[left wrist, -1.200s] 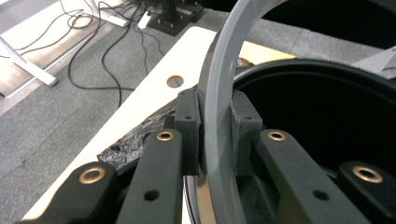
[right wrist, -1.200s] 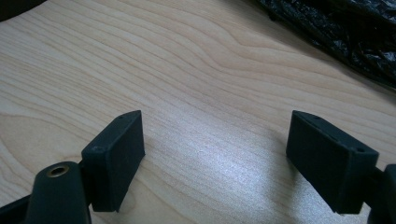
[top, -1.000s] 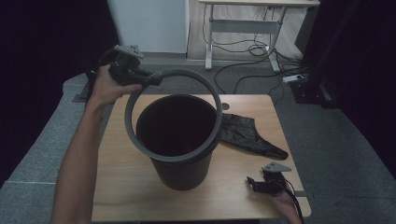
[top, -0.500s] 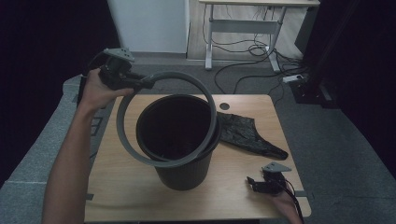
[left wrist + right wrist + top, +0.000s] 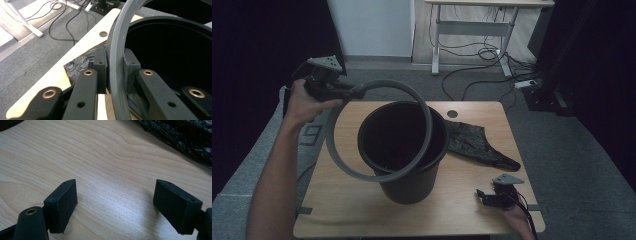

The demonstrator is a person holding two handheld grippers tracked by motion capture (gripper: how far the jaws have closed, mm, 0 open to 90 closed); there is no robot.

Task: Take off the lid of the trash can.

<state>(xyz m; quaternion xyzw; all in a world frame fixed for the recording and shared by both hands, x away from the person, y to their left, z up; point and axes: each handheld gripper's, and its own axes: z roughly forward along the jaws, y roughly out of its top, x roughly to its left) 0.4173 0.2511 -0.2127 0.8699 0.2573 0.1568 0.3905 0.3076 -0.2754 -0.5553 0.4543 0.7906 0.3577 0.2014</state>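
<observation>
The left hand-held gripper (image 5: 357, 92) pinches the grey ring (image 5: 379, 130) at its 11 o'clock edge, over the black bin (image 5: 404, 150). Keep it level. The right hand-held gripper (image 5: 484, 195) rests spread wide on the worktop (image 5: 462, 210).

No lettering, label, brand or number reads anywhere here: not on the bin, ring, bag or table.

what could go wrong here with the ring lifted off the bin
The left tool pinches the grey ring at one spot on its edge, so the tilted ring could twist or slip out. Its low side hangs beside the black bin and could catch the rim and tip it. The black bag lies loose by the bin and could be swept aside.
</observation>
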